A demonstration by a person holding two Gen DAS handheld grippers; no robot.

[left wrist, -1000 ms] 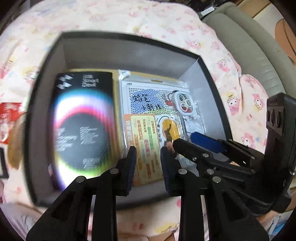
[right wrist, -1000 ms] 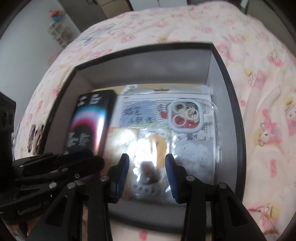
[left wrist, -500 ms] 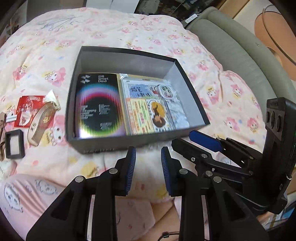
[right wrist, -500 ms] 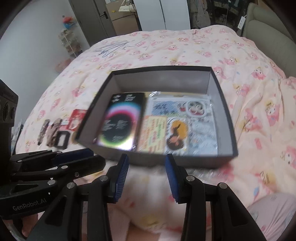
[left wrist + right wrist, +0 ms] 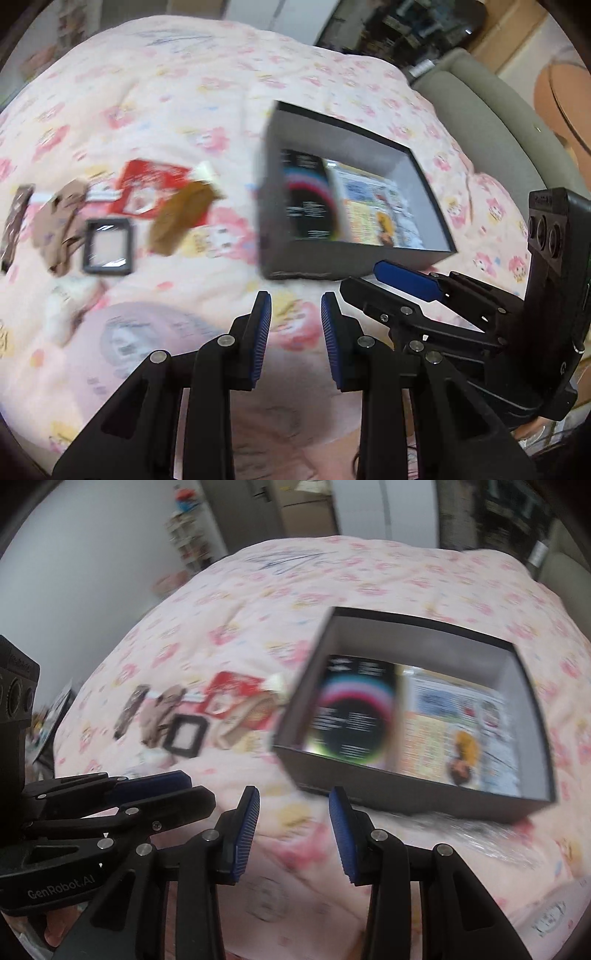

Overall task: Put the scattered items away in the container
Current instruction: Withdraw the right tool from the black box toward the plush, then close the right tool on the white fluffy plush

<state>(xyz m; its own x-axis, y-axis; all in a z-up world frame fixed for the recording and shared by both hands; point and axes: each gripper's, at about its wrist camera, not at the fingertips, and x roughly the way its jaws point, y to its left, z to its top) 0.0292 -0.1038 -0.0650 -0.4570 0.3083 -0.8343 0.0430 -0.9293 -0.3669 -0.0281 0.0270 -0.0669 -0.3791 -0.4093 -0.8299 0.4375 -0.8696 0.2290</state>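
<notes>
You pulled both grippers back and swung them leftward: 1 second earlier the box filled both views, and now it sat off to the right with the loose items on the quilt in sight.

Going left to right in the left wrist view, a dark strip (image 5: 14, 221) lay at the far left edge, then a brown crumpled piece (image 5: 59, 225), with a small black frame (image 5: 108, 246) just beside it. A red packet (image 5: 147, 190) lay behind the frame, and a brown comb (image 5: 183, 218) partly overlapped the packet's right corner. All were blurred, so I could not tell finer detail. These 5 lay on the pink quilt (image 5: 177, 92), outside the box (image 5: 310, 258).

Your left gripper (image 5: 295, 328) hung over bare quilt, jaws a little apart with nothing between them. To its right stood the box, holding a black booklet (image 5: 306, 199) on its left side and a printed packet (image 5: 373, 214) on its right.

Your right gripper (image 5: 293, 823) showed best in its own view: jaws parted somewhat wider, gripping nothing, over the quilt near the box's front left corner. The 2 grippers sat side by side, close together.
</notes>
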